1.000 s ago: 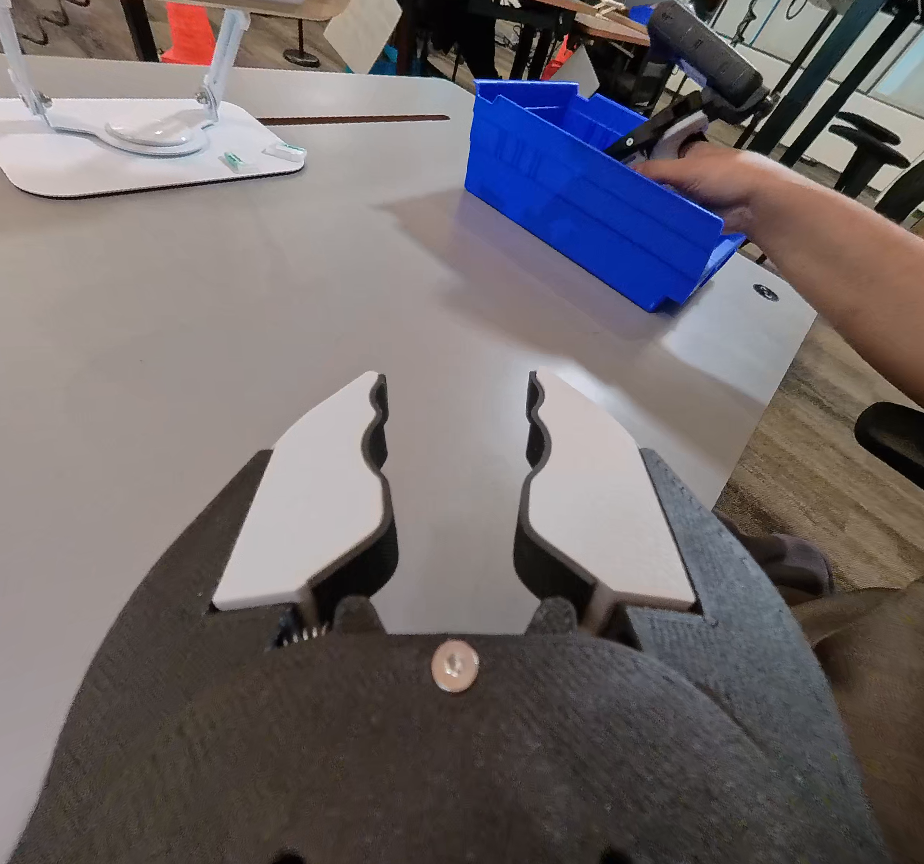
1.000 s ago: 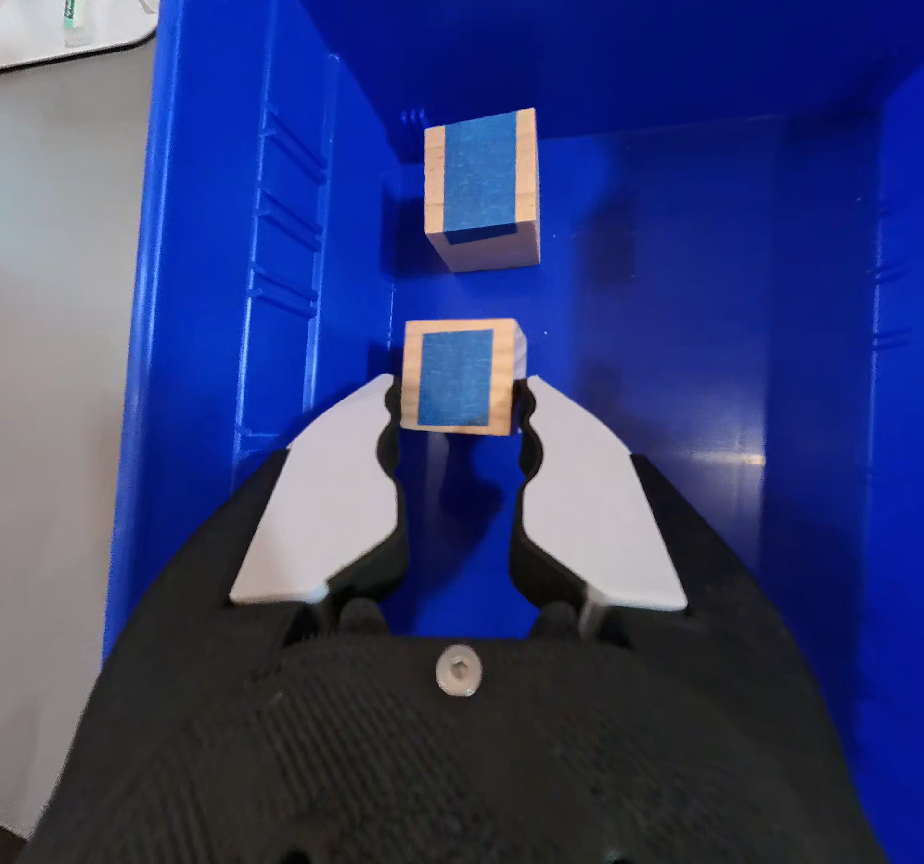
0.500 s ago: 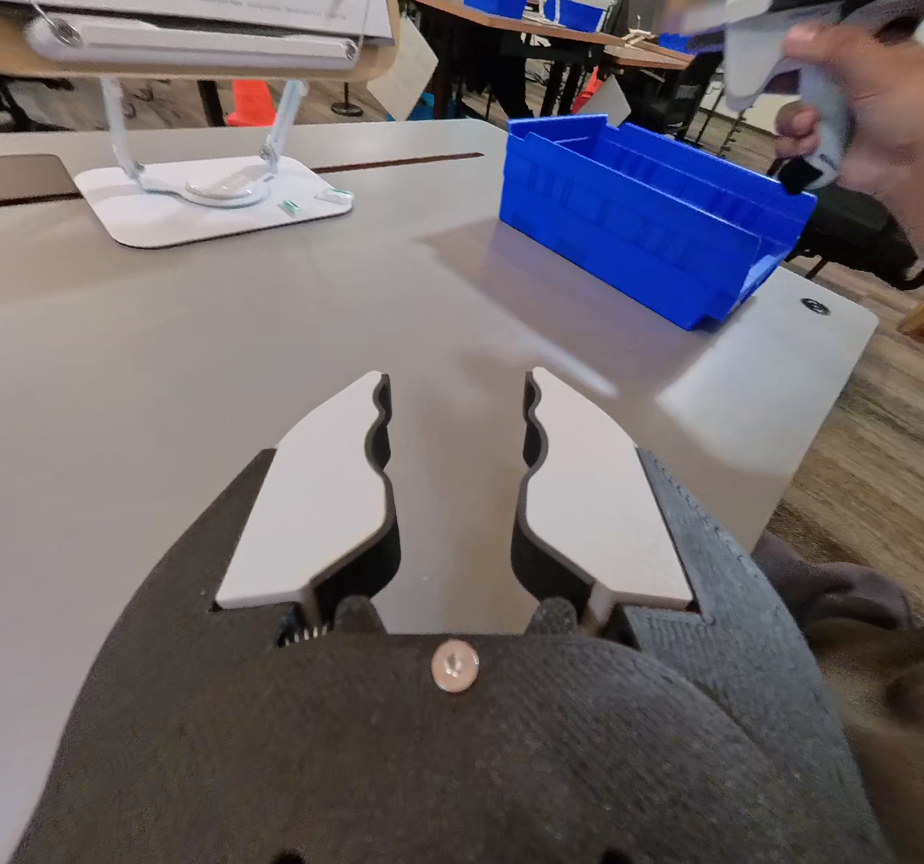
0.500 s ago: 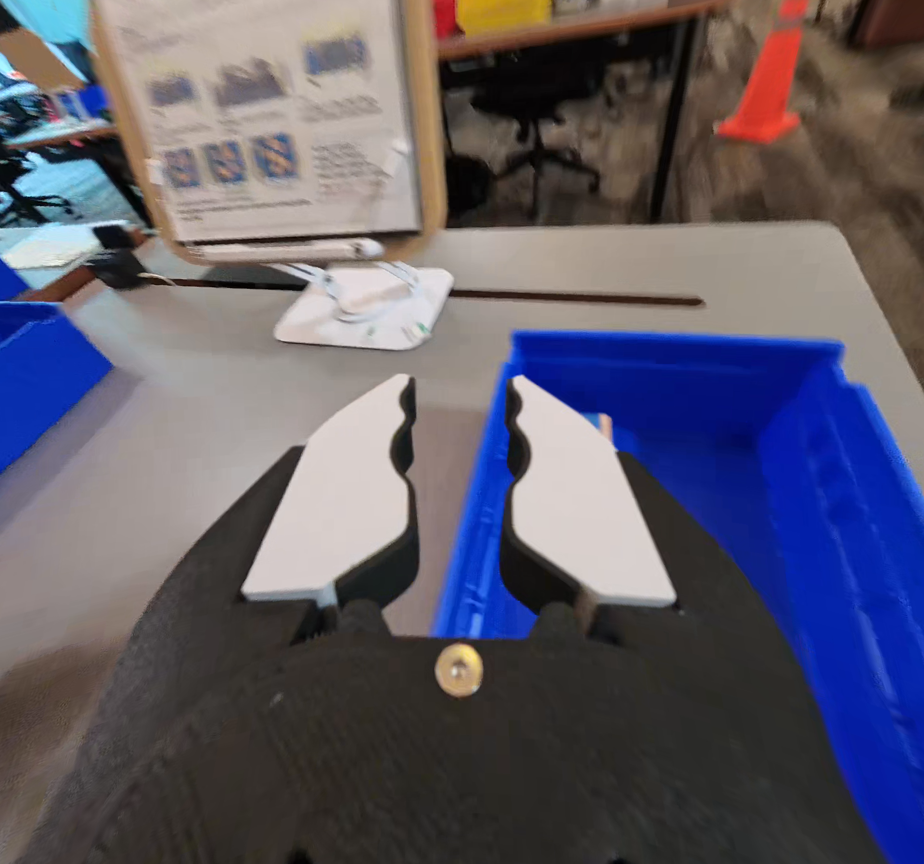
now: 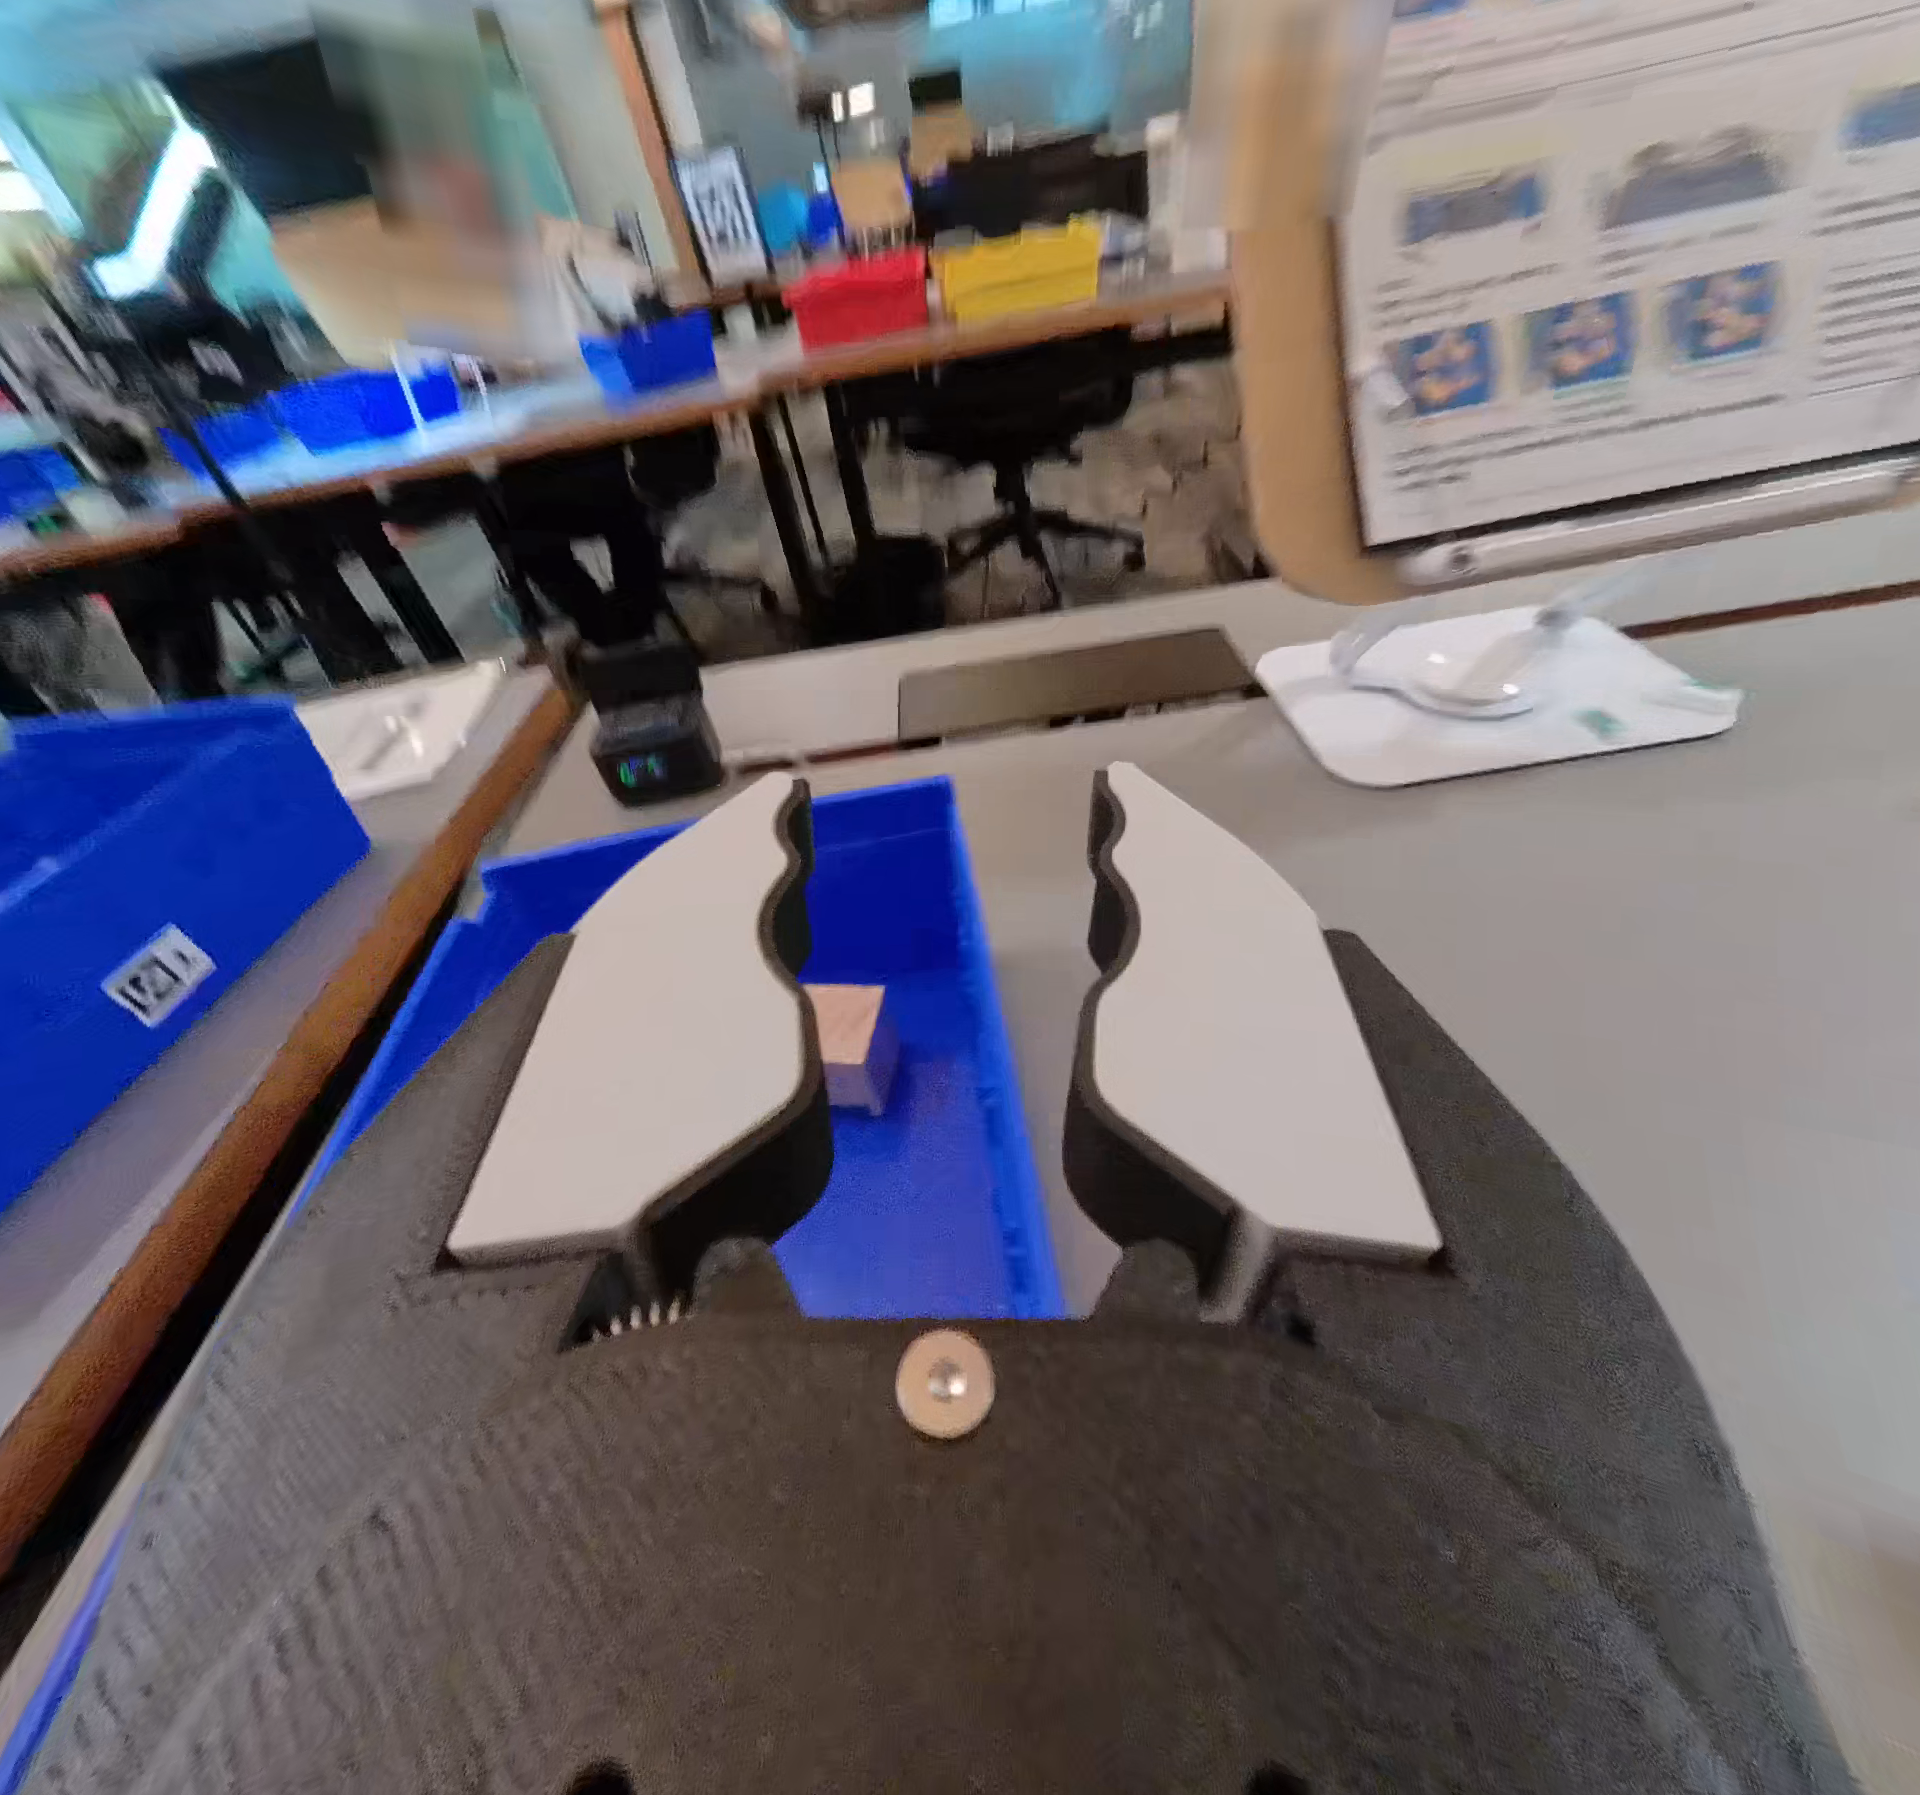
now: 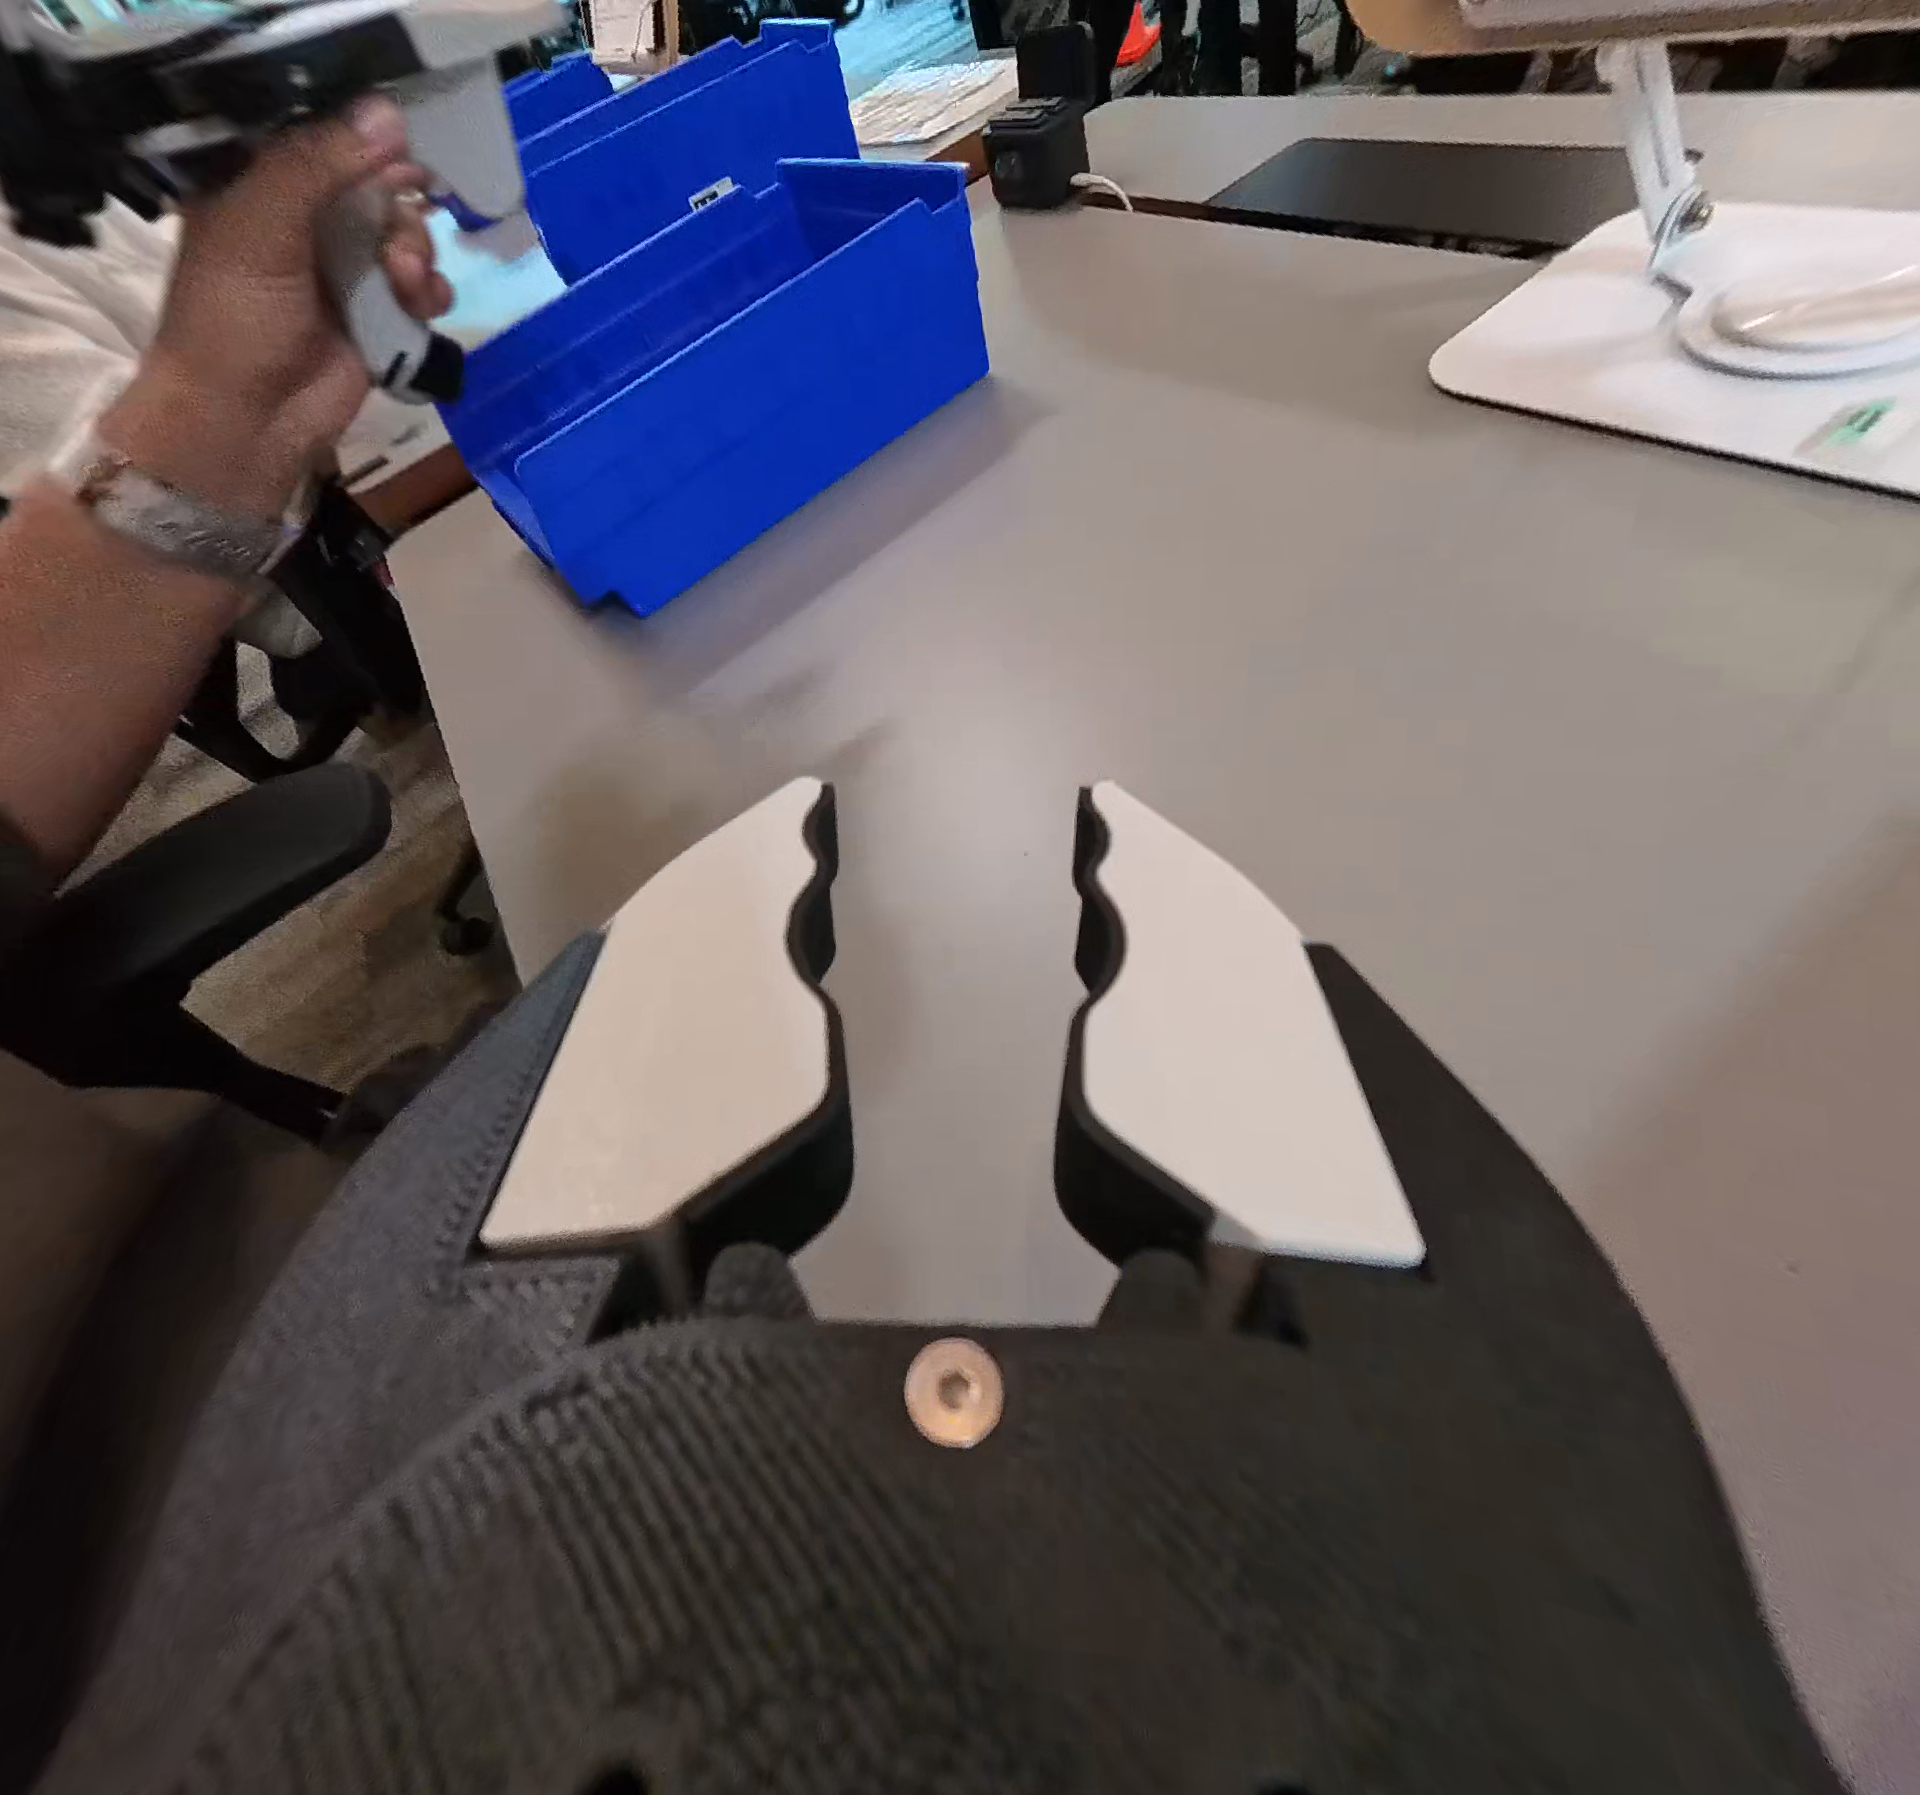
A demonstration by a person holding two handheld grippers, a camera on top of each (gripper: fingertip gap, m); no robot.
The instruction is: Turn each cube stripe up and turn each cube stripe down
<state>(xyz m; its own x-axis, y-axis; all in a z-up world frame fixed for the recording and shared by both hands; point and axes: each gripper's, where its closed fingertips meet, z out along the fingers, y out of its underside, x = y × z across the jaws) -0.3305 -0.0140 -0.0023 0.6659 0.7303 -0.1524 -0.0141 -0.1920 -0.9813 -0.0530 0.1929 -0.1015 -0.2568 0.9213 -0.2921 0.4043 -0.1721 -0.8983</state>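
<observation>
My left gripper (image 5: 951,784) is open and empty, held above a blue bin (image 5: 992,1070) at the table's left edge. One wooden cube (image 5: 854,1049) sits on the bin floor, seen between the fingers and partly hidden by the left finger (image 5: 665,1039). The faces I see are plain wood; the picture is blurred. My right gripper (image 6: 956,795) is open and empty, low over the bare grey table (image 6: 1299,665). The right wrist view shows the same blue bin (image 6: 748,395) from outside, with a hand (image 6: 270,311) holding the left gripper's handle above its near end.
A document stand with a white base (image 5: 1496,706) stands at the back, also in the right wrist view (image 6: 1714,343). A small black device (image 5: 649,737) sits behind the bin. More blue bins (image 5: 156,914) are on the neighbouring table. An office chair (image 6: 208,893) is beside the table's left edge.
The right gripper left the right-hand bin and its two striped cubes and swung over the bare table, facing left. The left gripper swung from the table middle to above the left bin.
</observation>
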